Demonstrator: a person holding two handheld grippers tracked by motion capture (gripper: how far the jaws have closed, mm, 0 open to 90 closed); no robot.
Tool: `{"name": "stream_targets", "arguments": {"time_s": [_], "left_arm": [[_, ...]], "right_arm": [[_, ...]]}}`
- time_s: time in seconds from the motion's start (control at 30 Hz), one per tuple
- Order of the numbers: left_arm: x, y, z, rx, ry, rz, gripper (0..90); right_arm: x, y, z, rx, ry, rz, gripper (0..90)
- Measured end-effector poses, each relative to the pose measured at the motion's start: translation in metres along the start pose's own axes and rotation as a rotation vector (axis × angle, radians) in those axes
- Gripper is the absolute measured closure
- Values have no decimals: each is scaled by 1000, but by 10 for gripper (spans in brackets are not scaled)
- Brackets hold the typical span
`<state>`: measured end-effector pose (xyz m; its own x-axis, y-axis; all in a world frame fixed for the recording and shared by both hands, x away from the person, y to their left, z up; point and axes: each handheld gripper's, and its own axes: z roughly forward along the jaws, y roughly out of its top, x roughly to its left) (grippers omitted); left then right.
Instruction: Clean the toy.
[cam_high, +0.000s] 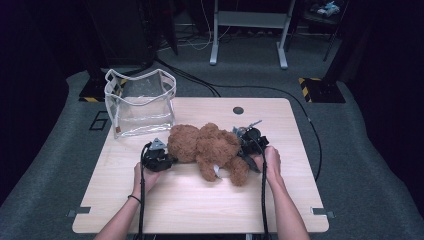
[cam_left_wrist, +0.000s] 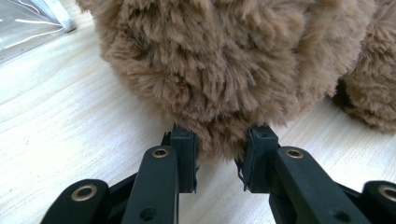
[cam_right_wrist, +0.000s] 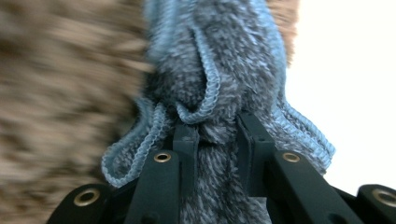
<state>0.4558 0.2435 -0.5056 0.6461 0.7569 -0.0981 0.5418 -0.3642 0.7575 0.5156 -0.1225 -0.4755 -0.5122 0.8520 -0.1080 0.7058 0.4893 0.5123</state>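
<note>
Clear plastic bag (cam_high: 140, 102), far left corner of the bench (cam_high: 200, 210): it stands upright with its mouth open, close to the left and far edges. A sideways nudge from the toy could tip it or push it off. Left gripper (cam_high: 159, 159): its jaws pinch a tuft of fur at the left end of the brown teddy bear (cam_high: 205, 147), seen closely in the left gripper view (cam_left_wrist: 219, 144). The hold takes pile more than body, so it may slip under load. The bear lies on its side across the middle of the bench, just right of the bag. Right gripper (cam_high: 248, 140): its jaws are pinched on a grey-blue knitted piece (cam_right_wrist: 219, 93) at the bear's right end. A pull here could stretch or strip the knit rather than raise the toy. Open room: bare bench lies toward the person and to the right. A dark grommet (cam_high: 238, 110) sits behind the bear, near the far edge.
</note>
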Motion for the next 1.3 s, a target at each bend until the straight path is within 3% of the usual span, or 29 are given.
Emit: {"name": "stream_targets", "arguments": {"time_s": [0.13, 0.27, 0.33, 0.4, 0.5, 0.6, 0.67, 0.73, 0.77, 0.93, 0.97, 1.1, 1.3], "left_arm": [[0, 0, 0, 1, -3, -2, 706], [-1, 0, 1, -5, -3, -8, 706], [-1, 0, 1, -4, -4, -7, 707], [0, 0, 1, -4, -5, -5, 708], [0, 1, 1, 0, -5, -4, 709], [0, 1, 0, 3, -9, -6, 709], [0, 1, 1, 0, -9, -6, 710], [1, 1, 1, 1, -11, -3, 710], [1, 1, 0, 3, -11, 2, 711], [0, 1, 0, -4, -5, 0, 715], [-1, 2, 0, -14, -1, 0, 717], [-1, 2, -1, -5, -3, 5, 720], [-2, 3, -2, -11, -1, 5, 719]], "right_arm": [[-11, -2, -6, -17, -48, 51, 720], [-20, -1, -16, -84, -84, 87, 719], [-21, 2, -21, -130, -58, 90, 718], [-19, 6, -23, -169, 18, 87, 717], [-13, 11, -14, -145, 42, 47, 718], [-15, 11, -3, -104, 19, 63, 721], [-17, 9, -2, -71, -15, 90, 724], [-22, 7, -1, -46, -73, 82, 724], [-24, 6, -3, -36, -80, 90, 724], [-30, 1, -26, -95, -61, 122, 726], [-26, 3, -42, -144, -56, 107, 726], [-7, 12, -76, -229, -39, 71, 726], [30, 33, -108, -322, 17, -11, 725]]}}
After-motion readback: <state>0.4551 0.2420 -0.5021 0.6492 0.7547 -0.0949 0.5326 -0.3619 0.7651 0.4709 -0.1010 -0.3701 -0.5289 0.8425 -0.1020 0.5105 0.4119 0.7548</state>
